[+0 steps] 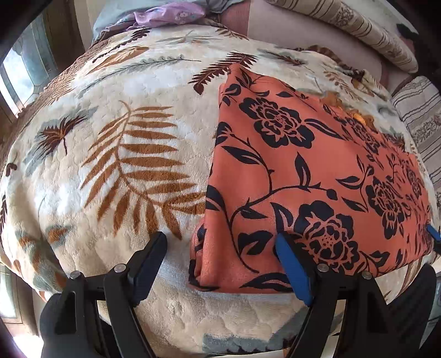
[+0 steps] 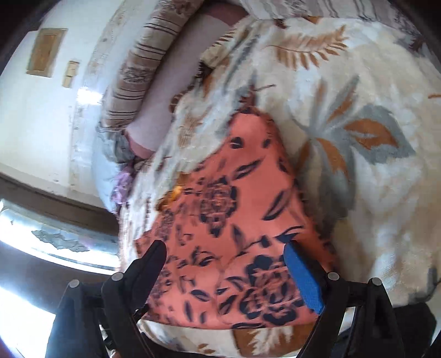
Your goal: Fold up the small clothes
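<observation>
So, cloth: the orange flowered cloth lies folded flat on the leaf-print blanket.
Left gripper: yours is spread wide, holding nothing.
Right gripper: also spread, empty above the cloth.

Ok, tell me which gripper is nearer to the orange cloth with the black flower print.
Right. The right gripper has the orange flowered cloth under both open fingers; the left gripper straddles only its near left corner.

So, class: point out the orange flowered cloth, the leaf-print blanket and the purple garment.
orange flowered cloth (image 1: 317, 170), left wrist view, its middle.
leaf-print blanket (image 1: 132, 154), left wrist view, brown fern print.
purple garment (image 1: 171, 16), left wrist view, crumpled middle.
</observation>
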The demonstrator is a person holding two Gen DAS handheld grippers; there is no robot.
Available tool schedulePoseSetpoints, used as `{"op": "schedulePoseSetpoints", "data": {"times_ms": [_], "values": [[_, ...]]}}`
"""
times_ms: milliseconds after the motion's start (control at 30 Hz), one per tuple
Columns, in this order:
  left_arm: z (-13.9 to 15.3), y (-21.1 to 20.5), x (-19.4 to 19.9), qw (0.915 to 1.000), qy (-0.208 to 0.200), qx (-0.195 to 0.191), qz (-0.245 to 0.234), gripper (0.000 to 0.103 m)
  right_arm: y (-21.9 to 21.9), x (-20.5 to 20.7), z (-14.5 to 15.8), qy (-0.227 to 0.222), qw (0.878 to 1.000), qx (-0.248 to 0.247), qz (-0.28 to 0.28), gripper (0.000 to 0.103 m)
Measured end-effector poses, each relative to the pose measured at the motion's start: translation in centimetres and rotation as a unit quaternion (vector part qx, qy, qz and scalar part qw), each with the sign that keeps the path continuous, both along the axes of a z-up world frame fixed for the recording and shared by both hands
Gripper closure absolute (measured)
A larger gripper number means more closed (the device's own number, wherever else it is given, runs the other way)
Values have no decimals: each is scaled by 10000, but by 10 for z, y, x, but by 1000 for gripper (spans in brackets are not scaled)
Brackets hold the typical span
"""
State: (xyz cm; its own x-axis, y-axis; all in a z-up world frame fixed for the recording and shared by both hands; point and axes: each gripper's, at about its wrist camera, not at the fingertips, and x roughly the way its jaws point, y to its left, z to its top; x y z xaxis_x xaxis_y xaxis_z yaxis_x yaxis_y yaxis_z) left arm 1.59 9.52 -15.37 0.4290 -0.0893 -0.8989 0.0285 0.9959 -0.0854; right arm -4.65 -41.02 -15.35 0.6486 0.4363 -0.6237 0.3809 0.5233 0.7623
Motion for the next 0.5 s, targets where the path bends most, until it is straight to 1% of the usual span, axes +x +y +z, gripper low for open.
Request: {"op": "schedulePoseSetpoints", "data": {"times_ms": [33, 100, 167, 233, 267, 300, 333, 367, 400, 433, 500], "values": [[6, 1, -3, 10000, -30, -9, 35, 22, -1, -3, 5, -101, 9999, 77, -88, 15], [20, 2, -11, 9996, -272, -26, 22, 22, 6, -5, 25, -381, 9992, -90, 67, 14], [32, 1, -16, 9988, -479, -20, 4, 22, 12, -9, 40, -628, 9978, -129, 195, 14], [32, 1, -16, 9987, -510, -69, -8, 22, 17, -12, 41, -763, 9966, -103, 285, 14], [23, 1, -14, 9993, -380, -9, -2, 22, 18, -10, 33, -690, 9970, -165, 295, 14], [11, 0, -9, 9998, -153, 119, 17, 22, 18, -7, 20, -429, 9984, -263, 262, 14], [-4, -1, -5, 9997, 104, 203, 54, 21, 15, -5, 3, -69, 9994, -288, 191, 14], [-7, 2, -7, 9999, 36, 107, 120, 19, 12, -5, -7, -89, 9999, -25, 119, 14], [-3, 4, -8, 9998, -10, 69, 163, 19, 8, -8, -4, -178, 9998, 69, -1, 14], [2, 5, -10, 9998, 20, 79, 173, 19, 8, -9, 3, -239, 9997, 36, 9, 14], [13, 6, -14, 9996, -168, 95, 193, 19, 10, -11, 21, -411, 9990, -163, 47, 14]]}}
